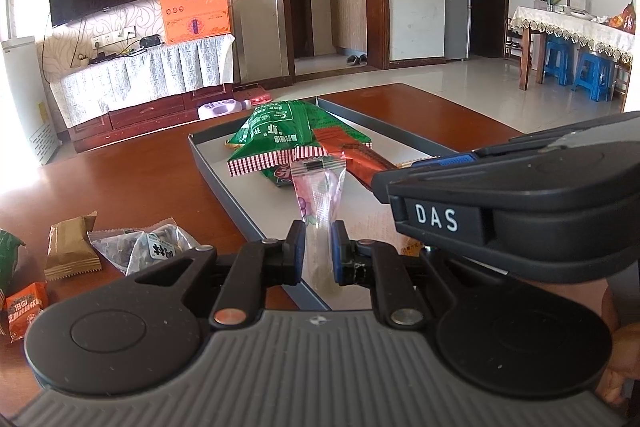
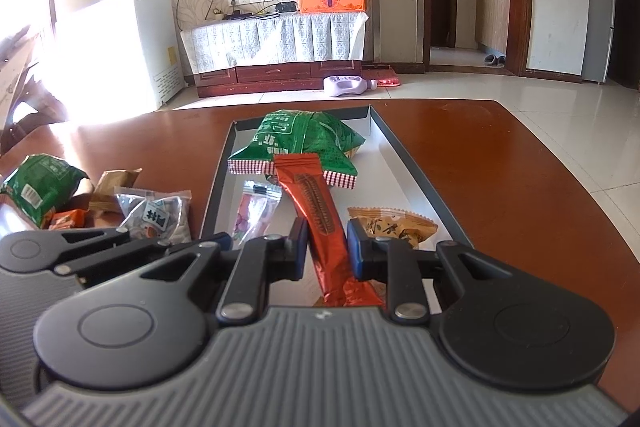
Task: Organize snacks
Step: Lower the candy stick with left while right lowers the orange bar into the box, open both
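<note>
I hold one packet in each hand over the near end of the tray (image 2: pixel 224 163), and the step in hand, as I judge it, is setting both down inside it. To do that well I should lower each packet until it lies flat on the bare tray floor before I let go, keep both inside the rim, and lay them side by side rather than on top of the green bag (image 2: pixel 304 143) at the far end. The two tools sit close together, so I would part one at a time and draw it back toward me, so that one does not knock the other.

Going left to right: loose snacks lie on the surface (image 1: pixel 132 183) left of the tray, among them a tan packet (image 1: pixel 70 251), a grey packet (image 1: pixel 148 247) and an orange one (image 1: pixel 24 307); these are not yet in the tray.

My left hand-held gripper (image 1: pixel 318 251) is clamped on the near end of a clear packet (image 1: pixel 320 193), jaws almost together; the packet runs away from me over the tray's near left part, its far end by the green bag's striped edge.

My right hand-held gripper (image 2: pixel 328 253) is clamped on a red bar (image 2: pixel 316 207), which points away, its far end lying over the green bag.

Just right of that, a yellow packet (image 2: pixel 394 227) lies in the tray.
</note>
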The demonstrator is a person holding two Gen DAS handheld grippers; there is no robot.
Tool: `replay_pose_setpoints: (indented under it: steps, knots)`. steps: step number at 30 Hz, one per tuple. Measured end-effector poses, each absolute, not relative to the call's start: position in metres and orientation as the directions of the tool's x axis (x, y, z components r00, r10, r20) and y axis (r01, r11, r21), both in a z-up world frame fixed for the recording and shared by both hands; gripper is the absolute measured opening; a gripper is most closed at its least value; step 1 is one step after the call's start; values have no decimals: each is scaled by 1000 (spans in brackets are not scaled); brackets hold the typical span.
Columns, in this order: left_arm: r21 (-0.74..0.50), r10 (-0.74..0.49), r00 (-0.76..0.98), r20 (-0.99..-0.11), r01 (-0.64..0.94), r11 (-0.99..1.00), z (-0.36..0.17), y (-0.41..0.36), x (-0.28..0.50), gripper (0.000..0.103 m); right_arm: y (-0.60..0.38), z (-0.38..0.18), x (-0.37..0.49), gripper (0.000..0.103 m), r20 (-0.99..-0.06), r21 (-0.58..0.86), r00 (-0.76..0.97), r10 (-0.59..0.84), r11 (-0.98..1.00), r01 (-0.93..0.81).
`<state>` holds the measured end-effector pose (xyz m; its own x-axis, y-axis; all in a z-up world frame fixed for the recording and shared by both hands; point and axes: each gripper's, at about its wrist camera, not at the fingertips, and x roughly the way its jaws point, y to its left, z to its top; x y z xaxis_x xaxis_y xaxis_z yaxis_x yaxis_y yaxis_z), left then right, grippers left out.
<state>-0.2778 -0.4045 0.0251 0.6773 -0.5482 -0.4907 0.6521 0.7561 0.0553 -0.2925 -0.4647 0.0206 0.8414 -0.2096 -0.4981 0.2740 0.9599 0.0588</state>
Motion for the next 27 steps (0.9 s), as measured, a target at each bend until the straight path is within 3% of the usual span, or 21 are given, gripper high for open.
replay_pose_setpoints:
  steps: [27]
  knots:
    - [47, -567, 658, -495, 672, 739, 29, -401, -283, 16, -464, 14, -285, 25, -521, 50, 830, -199, 964, 263]
